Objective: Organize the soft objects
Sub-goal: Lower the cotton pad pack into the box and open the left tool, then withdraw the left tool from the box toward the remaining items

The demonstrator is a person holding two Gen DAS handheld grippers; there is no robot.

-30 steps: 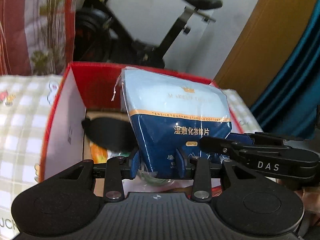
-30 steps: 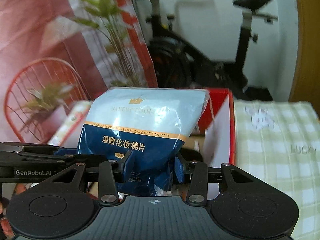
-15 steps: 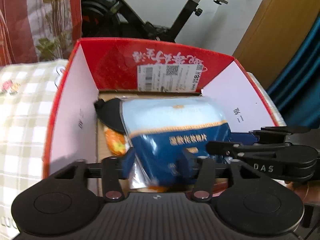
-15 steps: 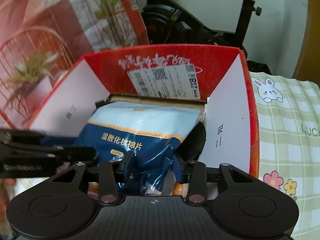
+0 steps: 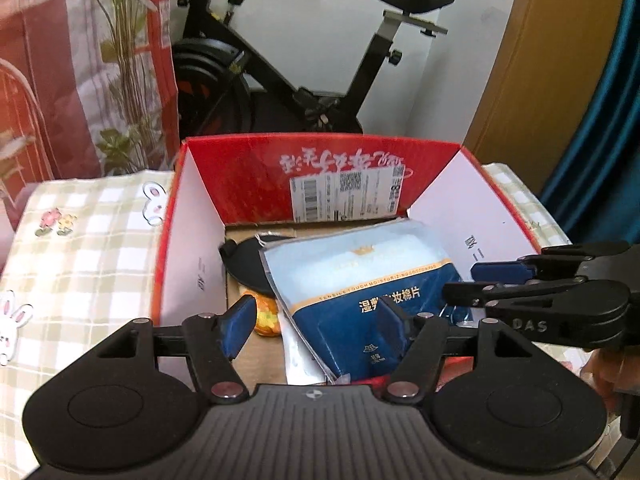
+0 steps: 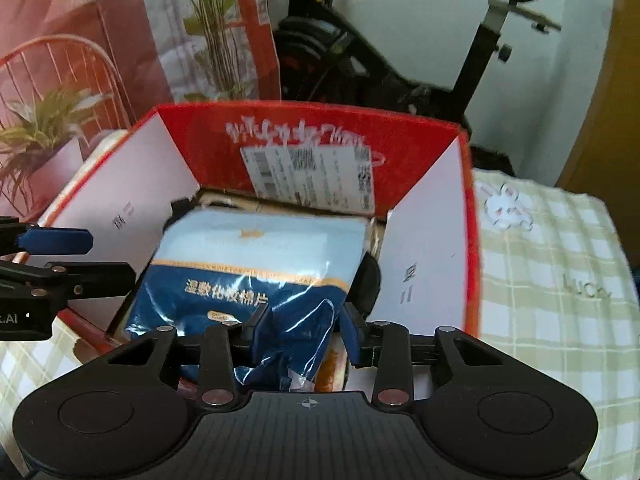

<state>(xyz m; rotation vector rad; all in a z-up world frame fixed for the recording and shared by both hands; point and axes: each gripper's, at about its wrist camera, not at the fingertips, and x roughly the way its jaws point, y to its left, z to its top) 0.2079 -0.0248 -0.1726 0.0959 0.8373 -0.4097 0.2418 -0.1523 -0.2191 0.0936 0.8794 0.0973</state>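
Now my left tongs [image 5: 316, 322] have just been spreading and stand released, their blue pads clear of the cotton-pad pack [image 5: 360, 276], whose near corner lies between them. My right tongs [image 6: 306, 330] are clenched on the pack's crumpled bottom edge [image 6: 292, 344]. It lies tilted inside the red box [image 5: 240, 172], over a black item [image 5: 248, 260] and an orange one [image 5: 266, 316].
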